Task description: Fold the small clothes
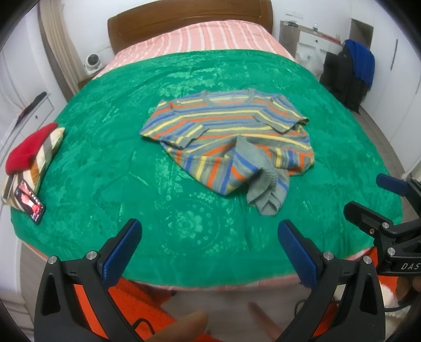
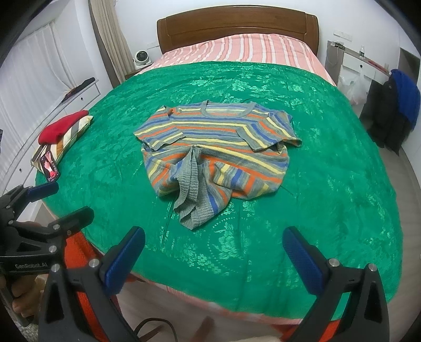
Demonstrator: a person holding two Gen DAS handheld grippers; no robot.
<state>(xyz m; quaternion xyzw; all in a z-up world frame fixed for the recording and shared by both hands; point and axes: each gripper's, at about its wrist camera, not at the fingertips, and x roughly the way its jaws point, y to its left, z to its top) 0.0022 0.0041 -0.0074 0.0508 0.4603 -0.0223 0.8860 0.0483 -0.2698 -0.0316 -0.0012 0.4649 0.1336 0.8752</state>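
— Where's the striped T-shirt [image 2: 215,147]?

— Mid-bed on the green bedspread [image 2: 329,184], neck toward the headboard [image 2: 236,23], its grey hem bunched up toward the foot.

— And the grippers?

— Left gripper [image 1: 210,252] and right gripper [image 2: 214,259] both hang near the foot edge, jaws wide apart, nothing between them, short of the shirt.

— Anything else?

— A red hat [image 1: 29,150] on a striped pillow [image 1: 51,147], phone [image 1: 29,201] beside, at the left edge.
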